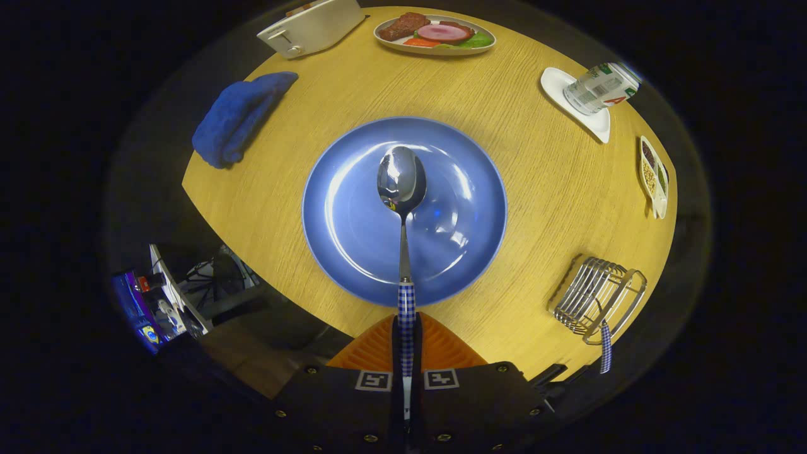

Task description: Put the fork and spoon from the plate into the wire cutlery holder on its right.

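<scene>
My gripper [406,343] is shut on the checked handle of the spoon [401,183], whose shiny bowl points forward and hangs over the blue plate [340,214]. The plate lies just beyond my fingers on the round wooden table. The wire cutlery holder [592,299] stands to the right of the plate near the table's rim. A checked handle [606,347] sticks out of the holder's near side; whether it belongs to the fork I cannot tell, as its head is hidden.
A blue cloth [243,116] lies beyond the plate on the left, a white toaster [309,26] behind it. A dish of food [435,34] sits at the far side. On the right, a can [599,88] rests on a white coaster, and a small divided dish [654,176] sits at the rim.
</scene>
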### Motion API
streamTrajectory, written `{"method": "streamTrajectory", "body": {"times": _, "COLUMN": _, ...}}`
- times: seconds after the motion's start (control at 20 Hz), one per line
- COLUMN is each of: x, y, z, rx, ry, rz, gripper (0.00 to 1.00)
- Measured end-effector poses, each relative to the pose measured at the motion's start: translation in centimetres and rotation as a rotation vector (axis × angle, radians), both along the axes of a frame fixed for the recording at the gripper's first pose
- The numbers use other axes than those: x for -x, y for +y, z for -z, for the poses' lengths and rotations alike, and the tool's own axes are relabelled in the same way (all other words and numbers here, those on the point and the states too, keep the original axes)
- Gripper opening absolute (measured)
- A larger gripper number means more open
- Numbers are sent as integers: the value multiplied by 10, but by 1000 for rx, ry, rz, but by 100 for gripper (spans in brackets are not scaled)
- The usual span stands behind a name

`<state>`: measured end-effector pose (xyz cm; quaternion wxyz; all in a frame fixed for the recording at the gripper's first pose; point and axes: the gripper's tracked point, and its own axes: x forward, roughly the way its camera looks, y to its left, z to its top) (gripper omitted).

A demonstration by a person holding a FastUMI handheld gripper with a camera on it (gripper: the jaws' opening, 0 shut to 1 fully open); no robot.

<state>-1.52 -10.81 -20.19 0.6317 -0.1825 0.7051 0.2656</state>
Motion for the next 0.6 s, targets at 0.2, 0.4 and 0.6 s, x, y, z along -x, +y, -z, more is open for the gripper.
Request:
{"method": "streamTrajectory", "body": {"times": 0.2, "x": 1, "y": -24, "z": -14, "rx": 51, "ry": -10, "rz": -49, "gripper": 4}}
{"method": "streamTrajectory", "body": {"times": 0.4, "x": 6, "y": -47, "z": -32, "rx": 71, "ry": 2, "rz": -95, "gripper": 4}}
{"method": "streamTrajectory", "body": {"times": 0.6, "x": 8, "y": -97, "z": -57, "rx": 146, "ry": 10, "rz": -130, "gripper": 4}}
